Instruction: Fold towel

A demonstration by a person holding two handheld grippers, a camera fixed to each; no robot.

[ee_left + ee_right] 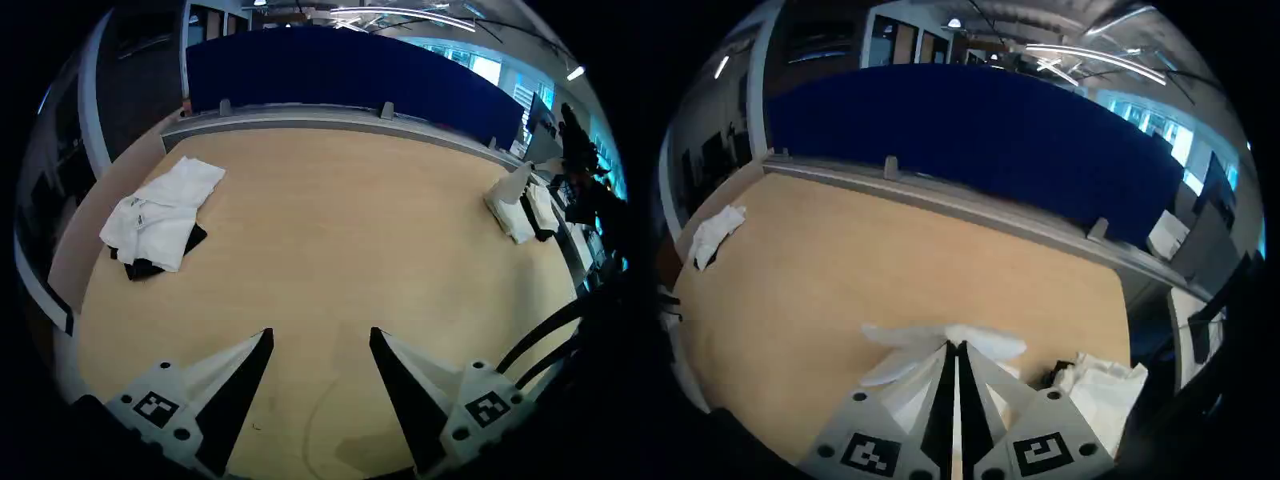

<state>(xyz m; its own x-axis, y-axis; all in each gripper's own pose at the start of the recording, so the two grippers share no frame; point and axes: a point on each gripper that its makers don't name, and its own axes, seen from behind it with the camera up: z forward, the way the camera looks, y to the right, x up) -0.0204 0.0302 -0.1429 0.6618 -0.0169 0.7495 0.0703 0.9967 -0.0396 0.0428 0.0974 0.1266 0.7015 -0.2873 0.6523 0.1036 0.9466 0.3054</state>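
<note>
**Current state.** The right gripper (pixel 956 346) has its fingers closed on a fold of the white towel (pixel 996 342). Only a thin strip of cloth shows between them. The towel lies bunched on the wooden table (pixel 336 224), at lower centre of the right gripper view. A further stack of white cloth (pixel 1108 392) sits just beside it at lower right.

The left gripper (pixel 320 332) has its fingers spread wide and holds nothing. It hangs over bare tabletop at the bottom of the left gripper view. A separate pile of white cloth (pixel 164 212) lies at upper left, well apart from it.

**Step in hand (judged).** Draw one towel onto open table for folding.

**Procedure.**
1. Lift gently and confirm that a single layer follows and the neighbouring stack stays put.
2. Carry the towel toward the bare centre of the table.
3. Bring the open left gripper to a free corner or edge and close it there.
4. Tension the cloth evenly between both grippers before laying it flat.

**Caution.** A pinch on a bunched fold can slip or trap several layers.
</note>
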